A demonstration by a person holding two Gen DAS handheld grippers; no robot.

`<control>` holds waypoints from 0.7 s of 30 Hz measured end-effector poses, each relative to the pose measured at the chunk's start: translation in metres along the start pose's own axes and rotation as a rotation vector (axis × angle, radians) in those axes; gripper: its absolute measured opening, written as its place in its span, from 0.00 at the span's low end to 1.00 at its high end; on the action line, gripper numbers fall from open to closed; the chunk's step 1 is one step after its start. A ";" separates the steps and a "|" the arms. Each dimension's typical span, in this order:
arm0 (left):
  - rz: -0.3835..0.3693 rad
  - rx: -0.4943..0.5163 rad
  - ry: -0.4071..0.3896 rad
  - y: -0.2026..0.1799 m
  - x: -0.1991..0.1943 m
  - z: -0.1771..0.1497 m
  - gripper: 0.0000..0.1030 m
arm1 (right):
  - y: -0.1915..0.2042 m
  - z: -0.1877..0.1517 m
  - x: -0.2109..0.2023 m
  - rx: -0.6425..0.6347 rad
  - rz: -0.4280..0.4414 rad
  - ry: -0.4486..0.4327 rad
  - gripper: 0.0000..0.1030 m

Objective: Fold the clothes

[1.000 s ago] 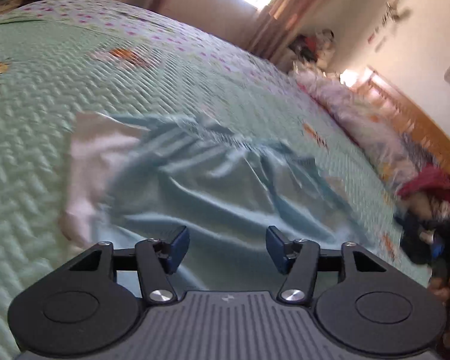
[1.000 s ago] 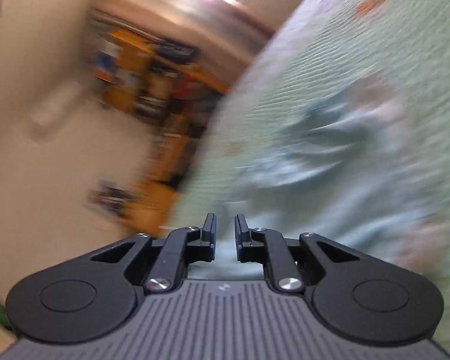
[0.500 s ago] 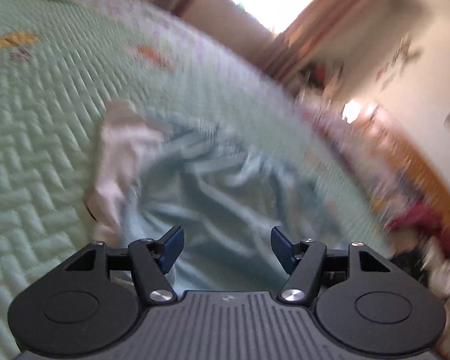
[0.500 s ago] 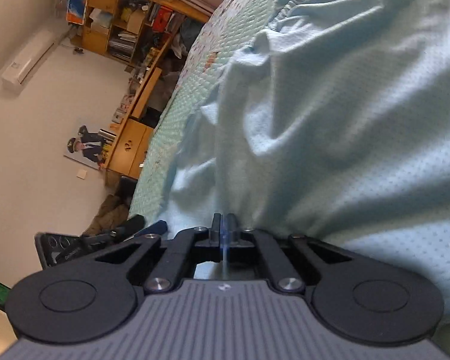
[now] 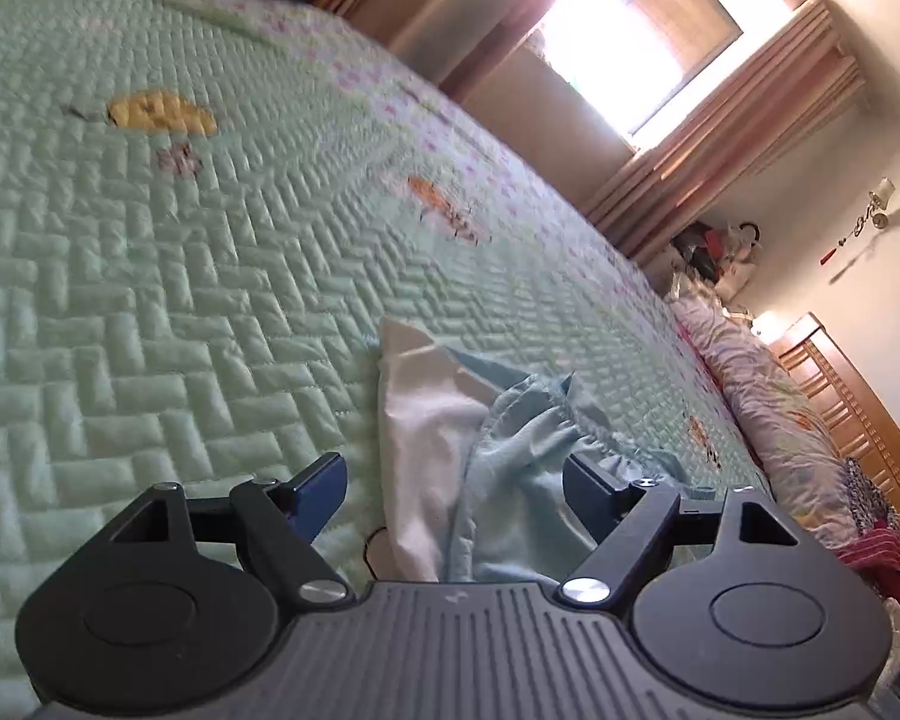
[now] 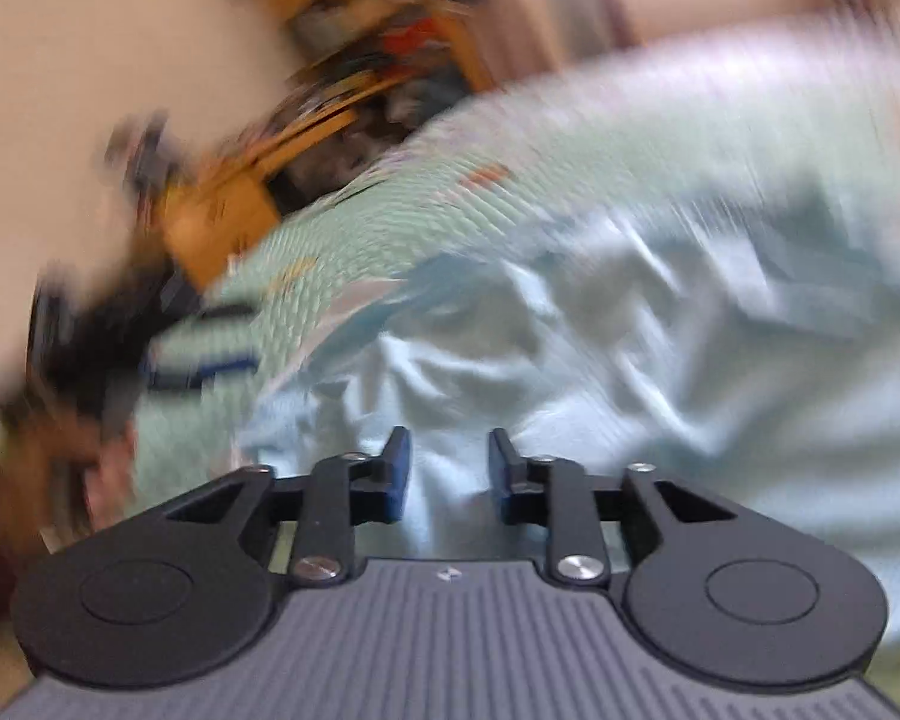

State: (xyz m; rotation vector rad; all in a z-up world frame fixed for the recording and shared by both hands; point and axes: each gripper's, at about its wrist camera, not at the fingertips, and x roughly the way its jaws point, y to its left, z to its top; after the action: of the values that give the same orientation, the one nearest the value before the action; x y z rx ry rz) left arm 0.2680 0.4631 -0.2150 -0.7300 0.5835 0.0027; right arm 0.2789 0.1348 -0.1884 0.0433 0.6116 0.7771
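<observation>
On the bed (image 5: 150, 276), both the left gripper (image 5: 456, 489) and right gripper (image 6: 449, 474) are opening with nothing clamped, so the crumpled blue garment (image 5: 510, 480) may slump and lose its fold.

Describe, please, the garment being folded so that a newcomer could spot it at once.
Start at the wide mint-green quilted bedspread covering the bed. Near its front edge lies a crumpled light-blue fabric garment. Its white panel and gathered seam distinguish it from the quilt's stitched zigzag pattern.

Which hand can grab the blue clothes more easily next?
Probably the left. The left gripper is opening wide with the light blue garment's bunched edge between its fingers, in a sharp view. The right gripper is also opening over the cloth, but its view is blurred.
</observation>
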 end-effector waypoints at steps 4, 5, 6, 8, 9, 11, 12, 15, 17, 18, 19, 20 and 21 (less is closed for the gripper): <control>-0.018 -0.033 0.013 0.012 0.015 0.004 0.79 | 0.057 -0.017 -0.004 -0.346 -0.051 -0.019 0.49; -0.026 -0.041 0.009 0.015 0.017 0.005 0.80 | 0.066 -0.022 -0.006 -0.394 -0.066 -0.029 0.49; -0.032 -0.045 0.011 0.017 0.019 0.006 0.81 | 0.072 -0.027 -0.008 -0.441 -0.097 -0.039 0.49; -0.043 -0.038 0.024 0.019 0.025 0.006 0.84 | 0.078 -0.036 -0.016 -0.514 -0.184 -0.055 0.49; -0.049 -0.031 0.031 0.019 0.027 0.007 0.86 | 0.076 -0.036 -0.021 -0.506 -0.228 -0.070 0.49; -0.062 -0.015 0.043 0.018 0.031 0.007 0.91 | 0.062 -0.033 -0.034 -0.455 -0.270 -0.088 0.49; -0.068 -0.005 0.050 0.016 0.033 0.008 0.95 | 0.060 -0.032 -0.039 -0.460 -0.264 -0.085 0.49; -0.073 0.027 0.075 0.010 0.044 0.012 0.99 | 0.071 -0.041 -0.044 -0.543 -0.215 -0.062 0.49; -0.076 0.042 0.088 0.006 0.051 0.015 0.99 | 0.086 -0.050 -0.038 -0.640 -0.204 -0.049 0.50; -0.085 0.035 0.093 0.007 0.052 0.016 0.99 | 0.096 -0.054 -0.029 -0.700 -0.208 -0.044 0.51; -0.096 0.025 0.097 0.009 0.054 0.018 0.99 | 0.105 -0.057 -0.022 -0.760 -0.210 -0.036 0.55; -0.106 0.017 0.101 0.010 0.055 0.018 0.99 | 0.113 -0.061 -0.016 -0.819 -0.210 -0.025 0.61; -0.117 0.011 0.106 0.012 0.056 0.019 0.99 | 0.120 -0.065 -0.010 -0.873 -0.210 -0.012 0.61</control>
State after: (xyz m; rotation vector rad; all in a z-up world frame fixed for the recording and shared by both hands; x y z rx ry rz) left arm 0.3226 0.4734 -0.2392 -0.7560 0.6412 -0.1479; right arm 0.1613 0.2028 -0.2060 -0.8039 0.2194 0.7826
